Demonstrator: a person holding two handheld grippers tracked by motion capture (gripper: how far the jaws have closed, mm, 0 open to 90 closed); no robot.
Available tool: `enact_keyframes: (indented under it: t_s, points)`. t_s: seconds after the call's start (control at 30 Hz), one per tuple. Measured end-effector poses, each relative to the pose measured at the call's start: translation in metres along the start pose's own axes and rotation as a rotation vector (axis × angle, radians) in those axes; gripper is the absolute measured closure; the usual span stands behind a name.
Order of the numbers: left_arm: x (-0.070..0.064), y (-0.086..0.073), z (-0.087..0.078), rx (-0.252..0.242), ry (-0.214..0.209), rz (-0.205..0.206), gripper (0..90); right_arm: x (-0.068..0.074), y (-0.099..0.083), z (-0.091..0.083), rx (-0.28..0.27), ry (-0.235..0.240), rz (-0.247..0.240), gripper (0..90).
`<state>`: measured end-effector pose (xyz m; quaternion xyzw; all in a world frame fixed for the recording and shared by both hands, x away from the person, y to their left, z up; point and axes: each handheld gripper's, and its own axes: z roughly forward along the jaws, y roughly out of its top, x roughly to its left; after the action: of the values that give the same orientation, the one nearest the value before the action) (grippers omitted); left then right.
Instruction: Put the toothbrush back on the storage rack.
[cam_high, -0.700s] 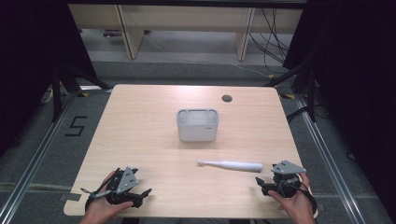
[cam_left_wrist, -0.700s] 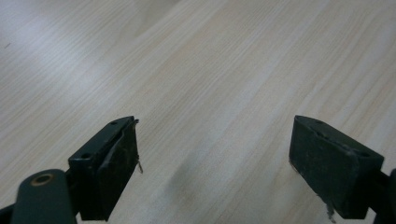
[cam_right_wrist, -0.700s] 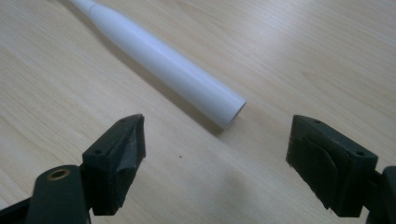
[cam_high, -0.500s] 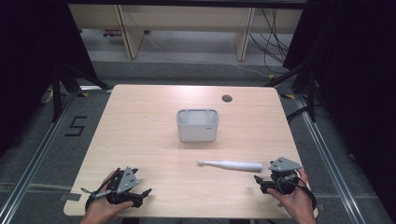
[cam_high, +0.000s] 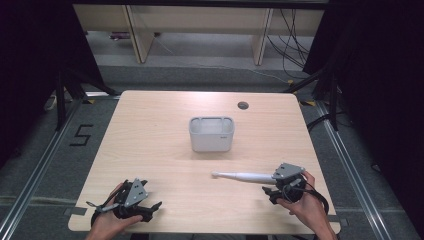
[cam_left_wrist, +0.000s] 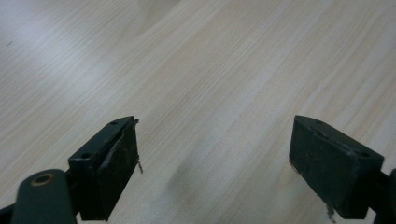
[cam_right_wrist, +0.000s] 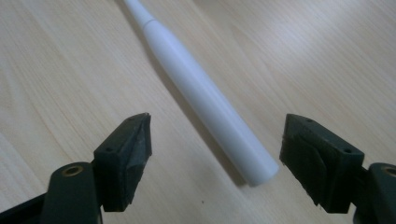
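Near the desk's (cam_high: 165, 165) right edge, my right tool (cam_right_wrist: 215, 144) straddles the electric toothbrush's (cam_right_wrist: 205, 100) handle end, spread apart to clamp it.

We see a slim white electric toothbrush (cam_high: 243, 176) lying flat on the table's near right part. Its thick butt end points right, its narrow neck left.

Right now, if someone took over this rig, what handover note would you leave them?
Right gripper: open, jaws either side of the thick end of the white electric toothbrush, not closed on it.
Left gripper: open, holding nothing, low over the table at its near left corner.
The toothbrush lies flat on the table, in front of the white holder, apart from it.
Done: approach. Left: grasp and lift; the holder is probably its destination.
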<state>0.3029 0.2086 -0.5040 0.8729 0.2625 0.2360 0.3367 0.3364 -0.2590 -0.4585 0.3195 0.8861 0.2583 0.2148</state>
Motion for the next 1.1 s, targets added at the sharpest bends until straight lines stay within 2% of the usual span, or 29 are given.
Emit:
enact_keyframes:
  t_s: [0.03, 0.13, 0.33, 0.43, 0.57, 0.7, 0.73, 0.77, 0.8, 0.83, 0.87, 0.93, 1.1]
  points:
    - [0.000, 0.000, 0.000, 0.000, 0.004, 0.002, 15.1, -0.001, 0.006, 0.002, 0.009, 0.011, -0.032, 26.2]
    - [0.001, 0.000, 0.000, 0.002, 0.001, 0.001, 15.2, -0.002, 0.011, 0.004, 0.021, 0.013, -0.055, 26.7]
    - [0.000, 0.000, 0.000, 0.001, 0.001, -0.002, 15.2, -0.002, 0.019, 0.006, 0.033, 0.009, -0.047, 27.8]
    - [0.000, 0.000, 0.000, 0.001, 0.001, 0.000, 15.1, -0.003, 0.021, 0.007, 0.034, 0.015, -0.061, 28.1]
    - [0.000, 0.000, 0.001, -0.002, 0.003, -0.002, 15.2, -0.003, 0.022, 0.007, 0.041, 0.025, -0.053, 28.5]
    - [0.000, 0.000, 0.000, 0.001, 0.004, 0.003, 15.1, -0.002, 0.026, 0.009, 0.055, 0.041, -0.075, 30.5]
    - [0.001, 0.000, 0.000, 0.002, 0.002, 0.001, 15.1, -0.003, 0.028, 0.011, 0.058, 0.058, -0.096, 31.1]
    - [0.000, 0.000, 0.000, -0.002, 0.006, -0.004, 15.2, -0.001, 0.030, 0.011, 0.067, 0.049, -0.072, 31.2]
    - [0.000, 0.000, 0.000, -0.006, 0.008, -0.003, 15.2, -0.001, 0.030, 0.011, 0.067, 0.049, -0.072, 31.2]
    - [0.000, 0.000, 0.000, 0.000, 0.008, 0.003, 15.1, -0.001, 0.032, 0.012, 0.068, 0.058, -0.081, 31.6]
    - [0.000, 0.000, 0.000, -0.009, 0.012, -0.010, 15.1, -0.002, 0.033, 0.013, 0.076, 0.075, -0.084, 32.2]
    - [0.000, 0.000, 0.000, 0.000, 0.009, 0.004, 15.1, -0.002, 0.036, 0.016, 0.078, 0.069, -0.106, 32.6]
    - [0.000, 0.000, 0.001, -0.002, 0.008, -0.004, 15.2, -0.002, 0.043, 0.020, 0.109, 0.087, -0.116, 32.7]
